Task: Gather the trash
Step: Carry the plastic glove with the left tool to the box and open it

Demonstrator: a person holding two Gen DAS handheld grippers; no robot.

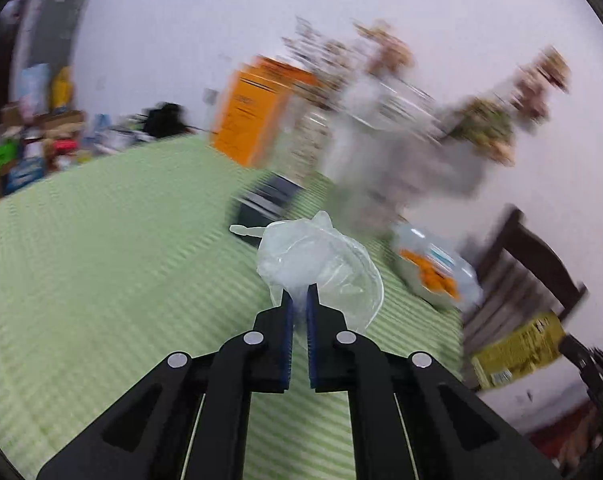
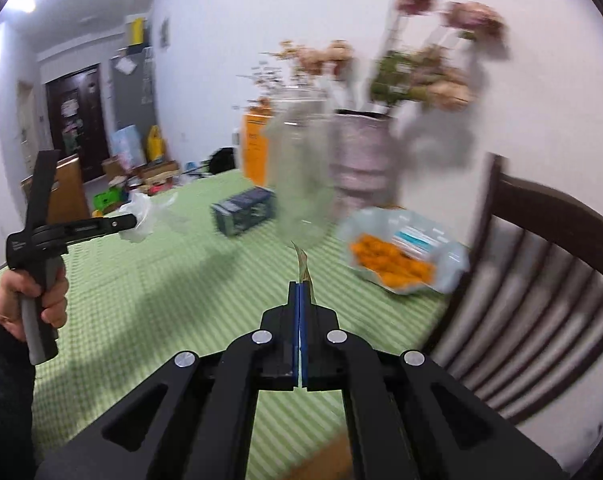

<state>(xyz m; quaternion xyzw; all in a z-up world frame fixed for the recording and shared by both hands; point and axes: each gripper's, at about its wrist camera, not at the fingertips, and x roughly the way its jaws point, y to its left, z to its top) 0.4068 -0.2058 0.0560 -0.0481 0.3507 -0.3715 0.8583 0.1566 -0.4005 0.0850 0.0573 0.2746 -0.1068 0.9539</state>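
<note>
Our left gripper (image 1: 300,294) pinches a crumpled clear plastic bag (image 1: 317,264) at frame centre, lifted off the green desk (image 1: 101,260), while our right gripper (image 2: 300,292) presses together on a thin wrapper scrap (image 2: 302,264), likely both for carrying to the bin.
</note>
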